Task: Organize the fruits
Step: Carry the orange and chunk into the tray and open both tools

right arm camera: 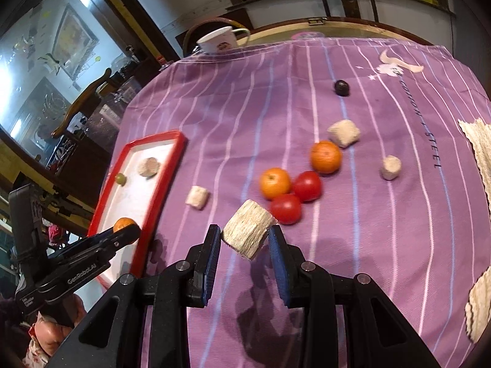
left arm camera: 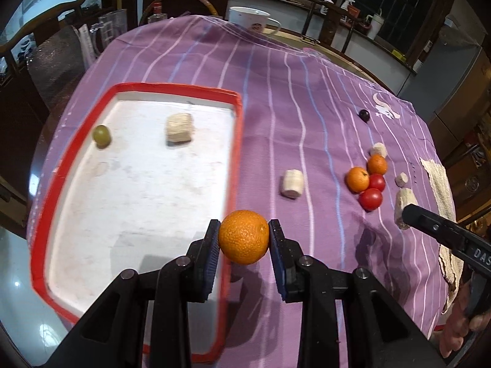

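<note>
1. Left gripper (left arm camera: 244,236) has its blue pads clamped on both sides of an orange (left arm camera: 244,236), held above the right rim of the red-edged tray (left arm camera: 236,141); the fruit is round, so no long axis to call.
2. Right gripper (right arm camera: 244,238) pinches a pale stubby chunk (right arm camera: 248,233) over the purple striped cloth (right arm camera: 214,98), tilted, one flat cut end facing down towards the camera.
3. In the tray: a green grape (left arm camera: 102,135) and another pale chunk (left arm camera: 179,128), both slightly blurred.
4. The left view cuts off the tray's near corner behind the gripper body; the right gripper's held chunk is half hidden there by its own finger.
5. Only the right view shows the cluster clearly: two small oranges (right arm camera: 275,183) touching two tomatoes (right arm camera: 286,208), plus a dark grape (right arm camera: 341,87) well apart.
</note>
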